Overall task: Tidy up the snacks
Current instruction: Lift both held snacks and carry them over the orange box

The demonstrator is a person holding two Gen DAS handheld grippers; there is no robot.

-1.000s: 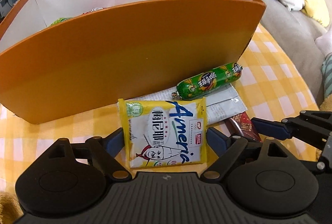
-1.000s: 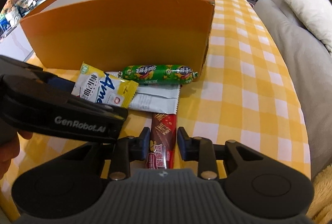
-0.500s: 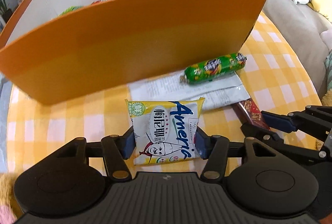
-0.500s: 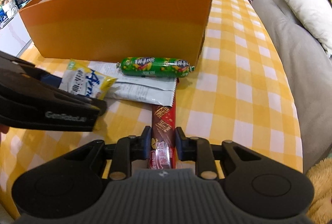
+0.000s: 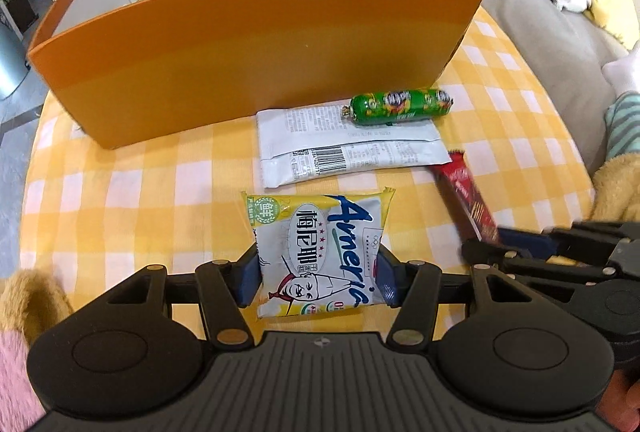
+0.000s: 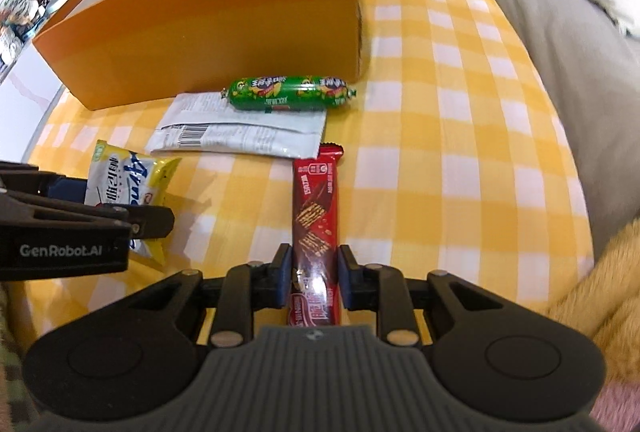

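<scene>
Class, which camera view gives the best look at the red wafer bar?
The right wrist view: the red wafer bar runs full length toward the lens, held in the right claw. The left wrist view shows only part of it, at the edge.

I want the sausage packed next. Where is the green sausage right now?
The green sausage lies on the checked tablecloth against the orange box, near its right corner, resting partly on the white packet.

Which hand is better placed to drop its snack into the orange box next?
Probably the left gripper: it holds the yellow packet facing the orange box. The right gripper, holding the red bar, sits toward the box's end.
</scene>
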